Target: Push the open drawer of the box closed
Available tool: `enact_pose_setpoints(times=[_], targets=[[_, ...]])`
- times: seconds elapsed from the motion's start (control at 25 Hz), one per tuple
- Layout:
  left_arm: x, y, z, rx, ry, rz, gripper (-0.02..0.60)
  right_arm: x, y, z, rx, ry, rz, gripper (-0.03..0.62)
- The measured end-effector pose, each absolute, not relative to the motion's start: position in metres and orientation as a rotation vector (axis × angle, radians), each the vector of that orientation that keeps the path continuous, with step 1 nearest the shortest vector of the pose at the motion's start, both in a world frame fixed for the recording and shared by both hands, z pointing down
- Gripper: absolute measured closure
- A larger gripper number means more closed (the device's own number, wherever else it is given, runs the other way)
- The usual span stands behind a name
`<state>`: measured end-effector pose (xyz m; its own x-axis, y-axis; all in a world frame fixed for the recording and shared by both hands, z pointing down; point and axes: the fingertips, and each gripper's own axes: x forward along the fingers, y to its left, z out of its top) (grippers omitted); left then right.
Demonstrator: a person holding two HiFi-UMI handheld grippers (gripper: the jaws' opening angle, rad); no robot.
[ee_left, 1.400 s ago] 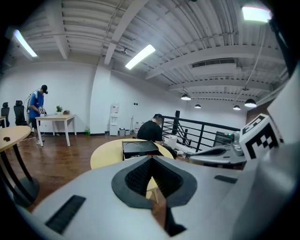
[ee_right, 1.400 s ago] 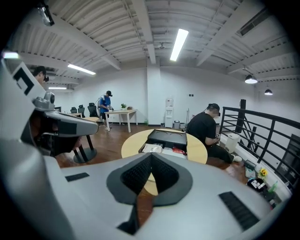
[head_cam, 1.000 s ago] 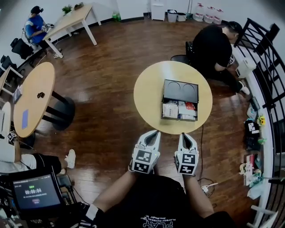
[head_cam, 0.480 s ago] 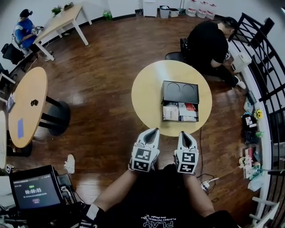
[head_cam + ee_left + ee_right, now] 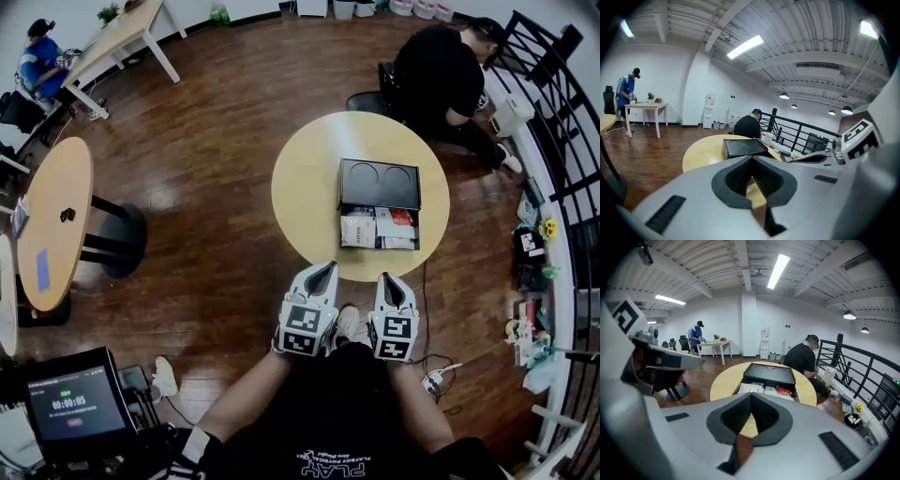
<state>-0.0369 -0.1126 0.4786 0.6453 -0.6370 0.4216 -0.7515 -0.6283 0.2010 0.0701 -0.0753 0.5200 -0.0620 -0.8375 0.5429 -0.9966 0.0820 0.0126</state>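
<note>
On the round yellow table (image 5: pixel 309 187) stands a black box (image 5: pixel 379 183) with two round recesses in its lid. Its drawer (image 5: pixel 378 230) is pulled out toward me and holds several packets. Both grippers hover side by side at the table's near edge, short of the drawer. The left gripper (image 5: pixel 322 270) is shut and empty, left of the drawer. The right gripper (image 5: pixel 391 281) is shut and empty, just in front of the drawer. The right gripper view shows the box (image 5: pixel 769 373) and drawer (image 5: pixel 763 389) straight ahead. In the left gripper view the box (image 5: pixel 743 146) lies ahead.
A person in black (image 5: pixel 441 70) sits behind the table. A black railing (image 5: pixel 562 122) runs along the right. A second wooden table (image 5: pixel 56 220) stands at the left, a monitor (image 5: pixel 70 405) at the lower left. Dark wood floor surrounds the round table.
I have stepped closer to the round table. Both grippers, still shut, now reach its near edge, and the drawer is nearer to them.
</note>
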Motion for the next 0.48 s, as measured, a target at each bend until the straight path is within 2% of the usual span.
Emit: enact_pose_setpoints(times=[0.16, 0.48], targets=[[-0.035, -0.121, 0.491, 2.479, -1.150, 0.469, 0.584, 0.079, -0.084, 0.528, 1.778, -1.959, 0.543, 0.589], [-0.025, -0.142, 0.562, 2.420, -1.110, 0.526, 0.584, 0.086, -0.112, 0.608, 1.731, -1.912, 0.593, 0.589]])
